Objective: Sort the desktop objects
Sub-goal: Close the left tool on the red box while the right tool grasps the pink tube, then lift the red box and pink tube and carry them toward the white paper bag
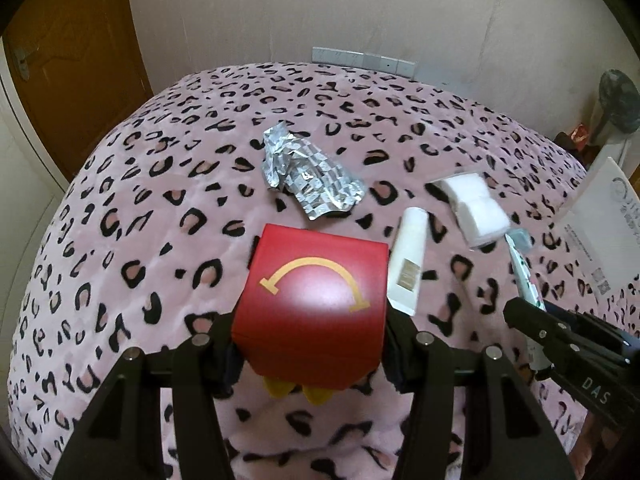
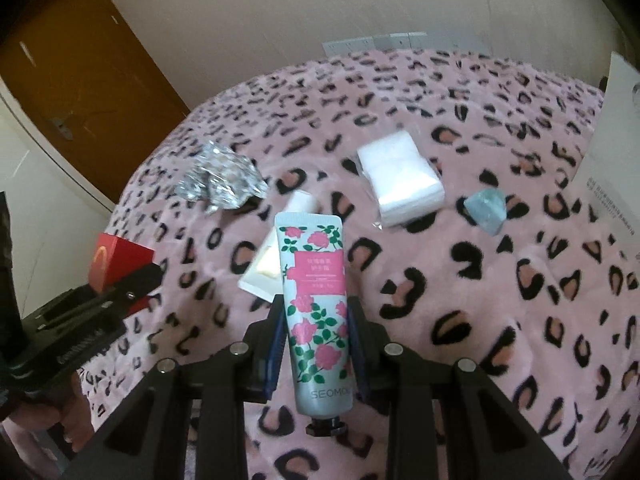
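My left gripper [image 1: 308, 332] is shut on a red box with a yellow arc [image 1: 316, 296] and holds it above the pink leopard-print cloth [image 1: 140, 200]. My right gripper [image 2: 318, 320] is shut on a floral hand-cream tube [image 2: 316, 304], cap toward the camera. That tube also shows at the right of the left wrist view [image 1: 526, 276]. A white tube [image 1: 408, 260] lies on the cloth beside the red box. Crumpled silver foil [image 1: 308, 176] lies further back. A clear pack of white pads [image 1: 476, 208] lies to the right.
A small pale blue packet [image 2: 486, 208] lies right of the pads. A white printed carton [image 1: 600, 232] stands at the cloth's right edge. A power strip [image 1: 362, 60] sits at the far edge against the wall. A brown door [image 1: 76, 60] is at left.
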Demonstrator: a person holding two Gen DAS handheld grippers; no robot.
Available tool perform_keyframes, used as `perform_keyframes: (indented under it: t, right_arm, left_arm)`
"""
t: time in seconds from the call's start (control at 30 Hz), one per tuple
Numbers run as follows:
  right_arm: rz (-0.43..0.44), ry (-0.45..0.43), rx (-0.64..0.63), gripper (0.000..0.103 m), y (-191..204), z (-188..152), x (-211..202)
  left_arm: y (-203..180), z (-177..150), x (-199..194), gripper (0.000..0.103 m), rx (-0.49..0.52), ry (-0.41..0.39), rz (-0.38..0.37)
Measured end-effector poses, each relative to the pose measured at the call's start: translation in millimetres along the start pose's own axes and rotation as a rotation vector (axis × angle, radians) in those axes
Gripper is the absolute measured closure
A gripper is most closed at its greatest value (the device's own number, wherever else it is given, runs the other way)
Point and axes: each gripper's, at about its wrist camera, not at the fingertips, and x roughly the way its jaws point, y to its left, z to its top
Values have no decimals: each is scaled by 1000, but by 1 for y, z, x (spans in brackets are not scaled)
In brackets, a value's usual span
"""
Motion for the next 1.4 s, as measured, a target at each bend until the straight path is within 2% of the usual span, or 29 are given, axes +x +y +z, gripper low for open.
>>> perform_keyframes:
  t: [0.27, 0.57, 1.03, 1.4]
  right_arm:
    - [20, -43, -11, 74, 10, -3, -37]
    - [1, -101, 6, 74, 0, -5, -76]
    - [-80, -163, 101, 74, -50, -13, -119]
    - [-152, -205, 166, 74, -92, -20, -150]
  left_arm:
    - [-14, -6, -32, 48, 11, -20, -4]
    - [-45, -5, -58, 48, 59, -55, -31]
    - [-115, 0, -80, 48, 150, -83, -106]
    - [-174, 5, -83, 48, 211, -81, -187]
